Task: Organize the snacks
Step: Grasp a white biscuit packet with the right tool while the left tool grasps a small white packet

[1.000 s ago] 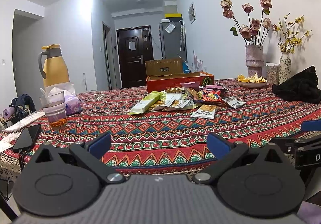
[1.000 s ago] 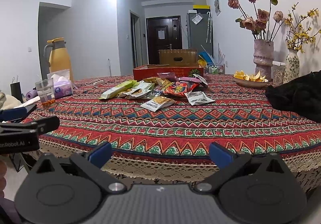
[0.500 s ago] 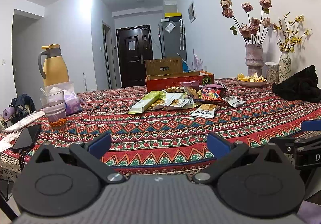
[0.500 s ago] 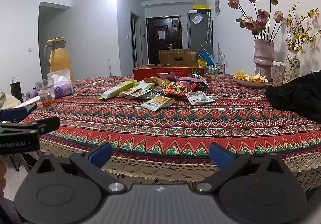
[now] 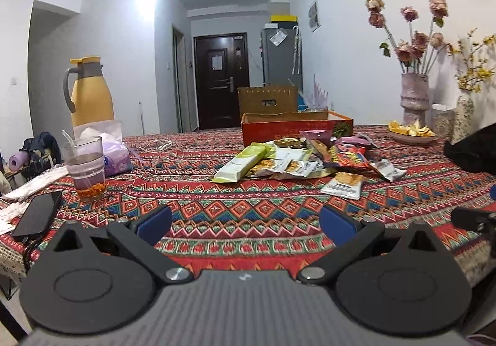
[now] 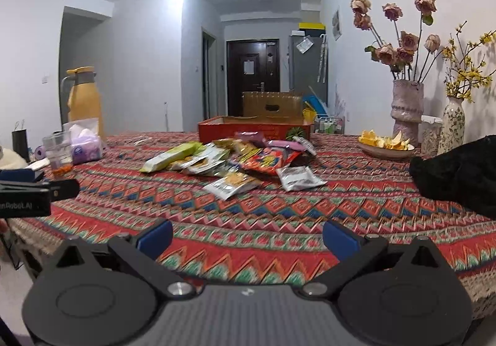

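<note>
On a patterned tablecloth point(image 5: 248, 216), snack packets point(image 5: 297, 160) lie heaped just in front of an open red box point(image 5: 294, 127). Left gripper point(image 5: 245, 222) and right gripper point(image 6: 246, 236) hover at the near edge, both spread wide and empty. Light, crinkly and slippery by the look, each packet seems best pinched at a sealed end. Only the left view shows a phone point(image 5: 37, 216) near the glass point(image 5: 85, 166).

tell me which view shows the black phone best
The left wrist view: the black phone lies in plain sight at the table's near left edge, beside the glass cup. In the right wrist view I cannot find the phone; the left gripper's body fills that corner.
</note>
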`<action>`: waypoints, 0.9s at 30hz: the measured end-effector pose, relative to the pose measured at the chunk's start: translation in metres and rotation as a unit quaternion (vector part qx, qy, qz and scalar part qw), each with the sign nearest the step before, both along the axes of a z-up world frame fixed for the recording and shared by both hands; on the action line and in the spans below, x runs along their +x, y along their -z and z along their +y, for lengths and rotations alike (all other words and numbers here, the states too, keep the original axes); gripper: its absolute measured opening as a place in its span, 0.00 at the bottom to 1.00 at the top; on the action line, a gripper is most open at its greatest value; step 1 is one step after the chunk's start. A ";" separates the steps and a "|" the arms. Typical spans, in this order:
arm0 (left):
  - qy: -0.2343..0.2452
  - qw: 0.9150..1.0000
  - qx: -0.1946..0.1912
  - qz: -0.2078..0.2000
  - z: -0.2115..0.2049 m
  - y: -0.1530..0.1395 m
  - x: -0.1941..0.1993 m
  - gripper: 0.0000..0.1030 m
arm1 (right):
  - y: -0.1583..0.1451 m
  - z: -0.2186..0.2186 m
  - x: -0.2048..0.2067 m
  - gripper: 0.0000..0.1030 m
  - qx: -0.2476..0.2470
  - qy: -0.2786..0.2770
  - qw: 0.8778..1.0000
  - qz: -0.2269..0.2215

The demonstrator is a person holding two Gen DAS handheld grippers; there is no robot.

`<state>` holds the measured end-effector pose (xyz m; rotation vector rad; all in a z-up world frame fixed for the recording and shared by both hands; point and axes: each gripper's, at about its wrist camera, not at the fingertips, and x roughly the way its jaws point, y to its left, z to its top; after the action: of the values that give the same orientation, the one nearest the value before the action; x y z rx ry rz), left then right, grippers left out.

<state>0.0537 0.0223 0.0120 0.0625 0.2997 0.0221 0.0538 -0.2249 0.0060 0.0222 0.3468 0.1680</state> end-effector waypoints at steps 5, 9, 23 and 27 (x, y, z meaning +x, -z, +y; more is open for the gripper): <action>0.000 1.000 0.009 0.007 -0.004 -0.004 0.027 1.00 | -0.007 -0.012 0.033 1.00 0.021 0.021 0.999 0.013; 0.007 1.000 0.013 0.023 -0.007 -0.003 0.049 1.00 | -0.007 -0.017 0.063 1.00 0.053 0.021 0.997 0.043; 0.039 0.996 0.000 0.084 0.006 0.003 0.149 1.00 | 0.012 0.033 0.188 0.75 0.046 -0.027 0.985 0.166; 0.080 0.993 0.002 0.084 0.006 0.000 0.187 0.93 | 0.016 0.051 0.226 0.75 0.041 -0.019 0.982 0.181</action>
<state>0.2404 0.0286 0.0117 0.0931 0.4614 -0.1425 0.2802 -0.1740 -0.0100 0.1280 0.7039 0.2158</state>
